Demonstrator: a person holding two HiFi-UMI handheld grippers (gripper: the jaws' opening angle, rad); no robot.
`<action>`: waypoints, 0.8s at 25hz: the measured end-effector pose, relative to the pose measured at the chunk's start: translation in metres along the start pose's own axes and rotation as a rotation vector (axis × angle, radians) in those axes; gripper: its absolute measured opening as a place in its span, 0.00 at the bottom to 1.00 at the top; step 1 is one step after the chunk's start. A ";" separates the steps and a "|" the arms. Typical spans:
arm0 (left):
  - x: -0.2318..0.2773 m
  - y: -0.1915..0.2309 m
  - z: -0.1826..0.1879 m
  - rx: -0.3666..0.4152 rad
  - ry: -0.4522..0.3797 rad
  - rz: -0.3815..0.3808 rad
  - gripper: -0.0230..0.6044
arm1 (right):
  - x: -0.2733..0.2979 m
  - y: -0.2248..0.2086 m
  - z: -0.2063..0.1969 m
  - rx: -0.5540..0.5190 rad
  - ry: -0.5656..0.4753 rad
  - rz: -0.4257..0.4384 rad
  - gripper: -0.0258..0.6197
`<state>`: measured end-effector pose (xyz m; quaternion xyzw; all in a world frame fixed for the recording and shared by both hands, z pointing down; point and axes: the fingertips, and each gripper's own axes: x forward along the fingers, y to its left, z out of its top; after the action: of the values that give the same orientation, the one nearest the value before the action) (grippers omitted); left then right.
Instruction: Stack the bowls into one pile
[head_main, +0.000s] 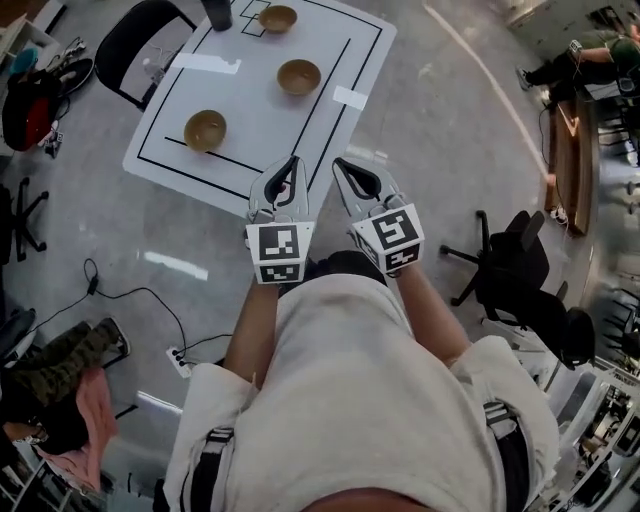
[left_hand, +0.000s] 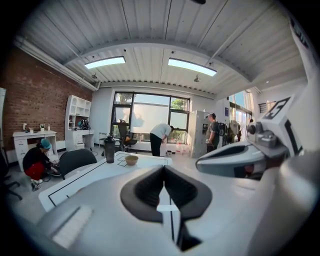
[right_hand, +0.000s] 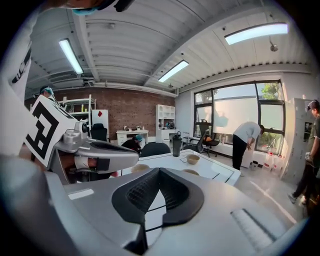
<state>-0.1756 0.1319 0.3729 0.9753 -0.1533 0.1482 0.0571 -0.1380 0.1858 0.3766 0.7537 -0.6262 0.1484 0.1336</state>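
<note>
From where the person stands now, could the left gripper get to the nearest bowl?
Probably yes: only bare table lies between the left gripper and the nearest bowl, with nothing in the way. Its jaws are closed, so they'd need opening first.

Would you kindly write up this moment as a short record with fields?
Bowls: three, apart, none stacked: near bowl, middle bowl, far bowl
Surface: white table
Left hand-held gripper: shut, empty, by the table's near edge
Right hand-held gripper: shut, empty, beside the left
Other: dark bottle near far bowl
</note>
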 end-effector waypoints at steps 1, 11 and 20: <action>0.000 0.006 -0.002 0.004 0.015 0.012 0.04 | 0.008 0.004 0.002 -0.012 0.009 0.021 0.04; 0.006 0.074 -0.039 -0.032 0.127 0.213 0.04 | 0.082 0.040 0.006 -0.122 0.050 0.264 0.04; 0.038 0.117 -0.061 -0.085 0.219 0.411 0.04 | 0.143 0.021 0.000 -0.213 0.107 0.505 0.04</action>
<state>-0.1946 0.0198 0.4503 0.8986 -0.3475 0.2548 0.0831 -0.1341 0.0527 0.4327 0.5466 -0.7982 0.1499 0.2041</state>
